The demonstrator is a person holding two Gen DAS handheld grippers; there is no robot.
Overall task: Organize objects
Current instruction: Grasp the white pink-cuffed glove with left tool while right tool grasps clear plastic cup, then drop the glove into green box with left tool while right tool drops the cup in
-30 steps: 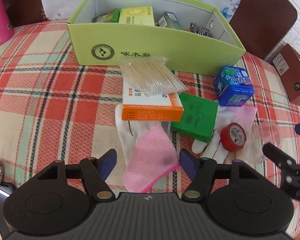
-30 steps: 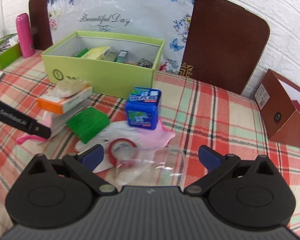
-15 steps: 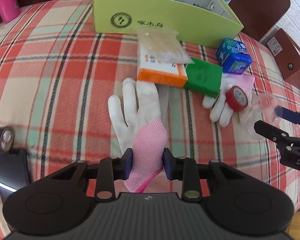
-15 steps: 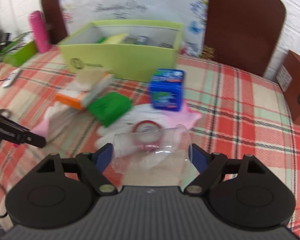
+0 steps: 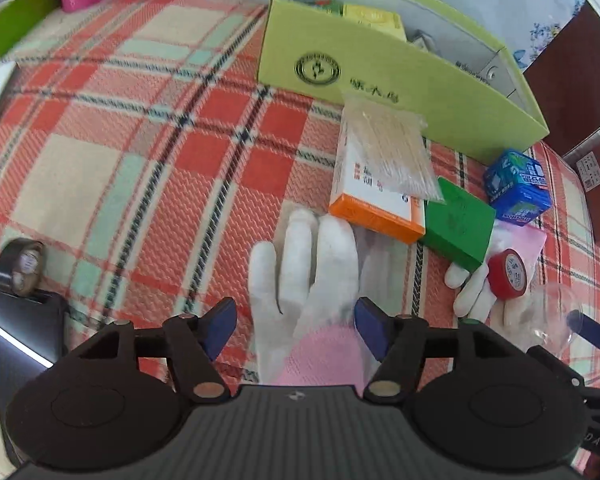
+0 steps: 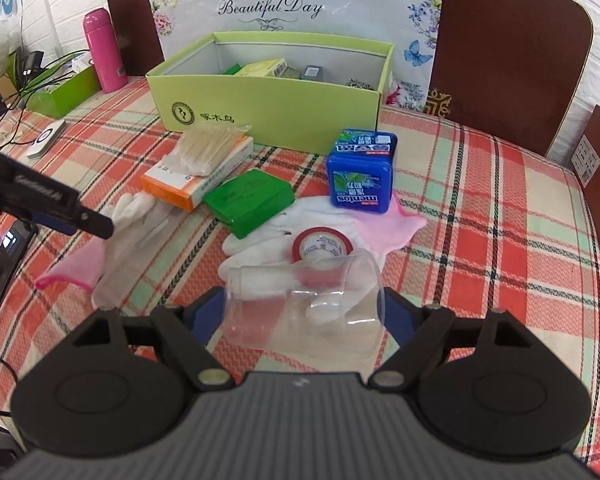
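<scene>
My left tongs (image 5: 296,326) are opening, pads clear on either side of the white glove (image 5: 316,268) with its pink cuff, which lies flat on the plaid tabletop (image 5: 140,152). My right tongs (image 6: 304,312) clamp the clear plastic cup (image 6: 300,300), tipped on its side just in front of the red tape roll (image 6: 322,246). The green box (image 6: 268,100) stands behind the orange carton (image 6: 188,184) and the blue mints tin (image 6: 362,172).

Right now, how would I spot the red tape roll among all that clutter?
Find the big lime-green box on the checked tablecloth, then the blue mint tin in front of it. Just nearer lies the red tape roll on a white glove: the only red ring there.
</scene>
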